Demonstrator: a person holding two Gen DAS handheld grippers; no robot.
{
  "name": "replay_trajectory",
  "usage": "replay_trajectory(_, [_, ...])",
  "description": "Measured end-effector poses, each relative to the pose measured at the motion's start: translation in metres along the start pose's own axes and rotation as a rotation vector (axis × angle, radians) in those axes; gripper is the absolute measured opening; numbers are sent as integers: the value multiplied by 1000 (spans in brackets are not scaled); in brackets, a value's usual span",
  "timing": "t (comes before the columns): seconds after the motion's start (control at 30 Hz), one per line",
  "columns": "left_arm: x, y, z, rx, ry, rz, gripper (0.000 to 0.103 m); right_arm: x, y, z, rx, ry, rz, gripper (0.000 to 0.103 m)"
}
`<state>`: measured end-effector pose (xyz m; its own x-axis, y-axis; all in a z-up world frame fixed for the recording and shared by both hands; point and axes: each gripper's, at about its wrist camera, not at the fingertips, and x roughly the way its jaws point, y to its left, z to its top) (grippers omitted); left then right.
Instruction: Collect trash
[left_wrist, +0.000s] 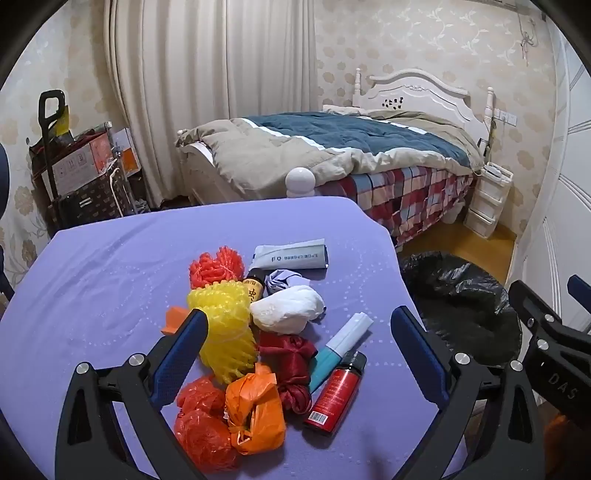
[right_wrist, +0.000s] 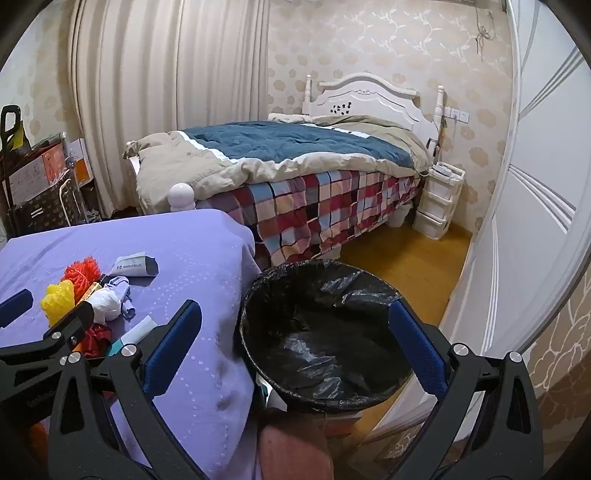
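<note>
A pile of trash lies on the purple table (left_wrist: 92, 280): a yellow foam net (left_wrist: 223, 325), an orange foam net (left_wrist: 216, 266), a white wad (left_wrist: 286, 308), a red cloth bundle (left_wrist: 291, 365), orange plastic bags (left_wrist: 255, 413), a red bottle (left_wrist: 334, 393), a teal tube (left_wrist: 341, 343), a grey tube (left_wrist: 291, 254). My left gripper (left_wrist: 299, 332) is open and empty above the pile. My right gripper (right_wrist: 295, 325) is open and empty above the black-lined trash bin (right_wrist: 321, 332), which stands right of the table.
A bed (right_wrist: 295, 173) with a blue and beige quilt stands behind the table. White drawers (right_wrist: 437, 199) sit by its head. Boxes and a cart (left_wrist: 81, 170) stand at the left by the curtain. A white door (right_wrist: 535, 221) is at the right.
</note>
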<state>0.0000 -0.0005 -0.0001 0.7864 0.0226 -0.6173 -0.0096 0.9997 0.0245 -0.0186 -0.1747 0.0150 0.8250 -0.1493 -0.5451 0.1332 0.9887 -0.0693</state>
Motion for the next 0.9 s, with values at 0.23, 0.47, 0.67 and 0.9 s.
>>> replay_trajectory(0.23, [-5, 0, 4, 8, -13, -5, 96, 3, -4, -2, 1, 1, -10, 99])
replay_trajectory(0.47, [-10, -1, 6, 6, -7, -11, 96, 5, -11, -6, 18, 12, -1, 99])
replay_trajectory(0.67, [-5, -4, 2, 6, -10, 1, 96, 4, -16, -3, 29, 20, -3, 99])
replay_trajectory(0.9, [-7, -3, 5, 2, -5, 0, 96, 4, -17, -4, 29, 20, -1, 99])
